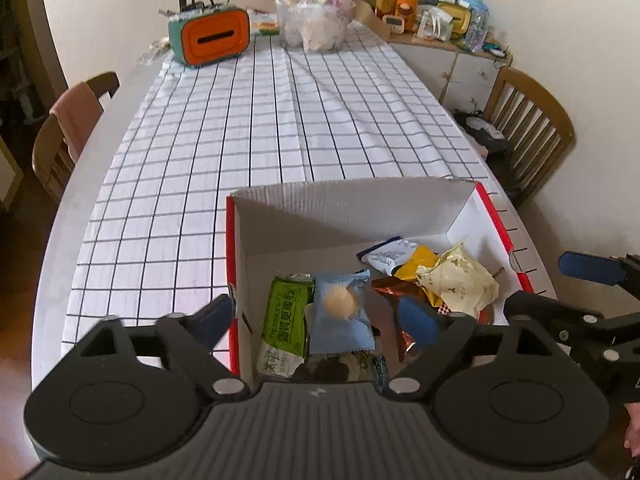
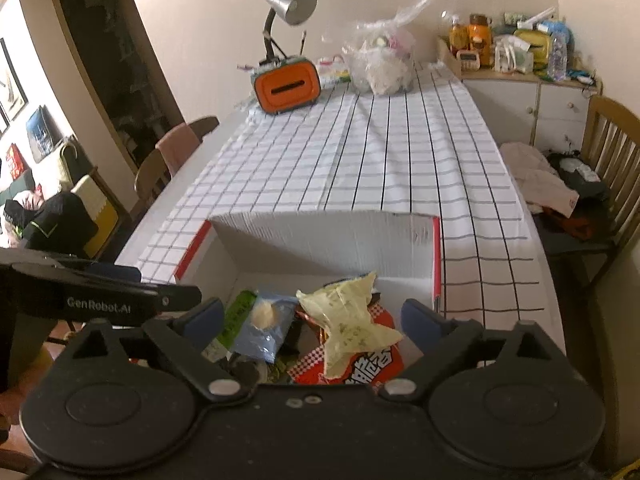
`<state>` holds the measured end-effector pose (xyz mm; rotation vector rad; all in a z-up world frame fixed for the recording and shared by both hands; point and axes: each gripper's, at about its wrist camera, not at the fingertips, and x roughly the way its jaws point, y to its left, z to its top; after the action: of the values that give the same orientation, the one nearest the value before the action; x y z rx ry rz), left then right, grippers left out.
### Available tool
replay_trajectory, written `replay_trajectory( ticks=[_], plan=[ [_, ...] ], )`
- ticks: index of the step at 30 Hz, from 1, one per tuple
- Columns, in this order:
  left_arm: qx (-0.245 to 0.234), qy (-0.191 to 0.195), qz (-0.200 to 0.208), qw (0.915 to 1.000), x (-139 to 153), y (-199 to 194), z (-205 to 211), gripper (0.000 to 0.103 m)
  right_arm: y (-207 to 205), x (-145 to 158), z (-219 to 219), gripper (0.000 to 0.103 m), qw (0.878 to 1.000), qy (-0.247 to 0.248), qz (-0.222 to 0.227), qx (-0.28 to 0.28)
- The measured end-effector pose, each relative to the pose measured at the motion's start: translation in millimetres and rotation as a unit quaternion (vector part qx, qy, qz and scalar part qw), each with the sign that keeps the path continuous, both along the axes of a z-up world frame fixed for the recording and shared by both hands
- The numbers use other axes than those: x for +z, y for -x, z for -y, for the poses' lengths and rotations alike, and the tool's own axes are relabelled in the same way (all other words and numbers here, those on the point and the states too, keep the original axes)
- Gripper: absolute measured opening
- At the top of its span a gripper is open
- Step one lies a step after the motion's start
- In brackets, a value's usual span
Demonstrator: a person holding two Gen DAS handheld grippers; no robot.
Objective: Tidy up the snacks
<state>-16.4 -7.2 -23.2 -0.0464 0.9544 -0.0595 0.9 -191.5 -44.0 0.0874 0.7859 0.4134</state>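
A white cardboard box with red sides (image 1: 348, 206) (image 2: 320, 236) stands at the near end of the table and holds several snack packets: a green packet (image 1: 285, 316), a light blue packet with a round cookie (image 1: 340, 312) (image 2: 264, 330), a pale yellow packet (image 1: 460, 280) (image 2: 348, 320), a white and yellow packet (image 1: 394, 256) and a red packet (image 2: 360, 368). My left gripper (image 1: 316, 320) is open and empty above the box's near left part. My right gripper (image 2: 312, 320) is open and empty above the box's near edge; it also shows in the left wrist view (image 1: 560, 280).
The table has a white checked cloth (image 1: 280, 128). At its far end stand an orange tissue box with a lamp (image 1: 214, 38) and a clear plastic bag (image 1: 316, 20). Wooden chairs stand at the left (image 1: 68, 136) and right (image 1: 528, 128). A cluttered cabinet (image 1: 448, 56) is at the back right.
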Motion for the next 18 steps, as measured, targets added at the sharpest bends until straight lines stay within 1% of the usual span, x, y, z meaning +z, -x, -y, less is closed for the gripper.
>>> replay_trajectory(
  ticks=[3, 7, 14, 18],
  plan=[
    [-0.002, 0.005, 0.014, 0.9999, 4.8, 7.8, -1.9, 0.101, 8.7, 3.9, -2.2, 0.101, 1.0, -0.004, 0.016, -0.007],
    [0.0, 0.002, 0.025, 0.9997, 8.7, 15.9, -3.5, 0.102, 16.1, 6.6, -5.9, 0.102, 0.999, -0.004, 0.03, -0.014],
    [-0.003, 0.017, 0.03, 0.9994, 10.8, 28.8, -7.2, 0.102, 29.2, 6.2, -11.3, 0.102, 0.999, -0.005, 0.033, -0.03],
    [-0.005, 0.017, 0.028, 0.9994, 10.3, 33.8, -7.6, 0.102, 35.3, 7.8, -13.3, 0.103, 0.999, -0.003, 0.036, -0.037]
  ],
)
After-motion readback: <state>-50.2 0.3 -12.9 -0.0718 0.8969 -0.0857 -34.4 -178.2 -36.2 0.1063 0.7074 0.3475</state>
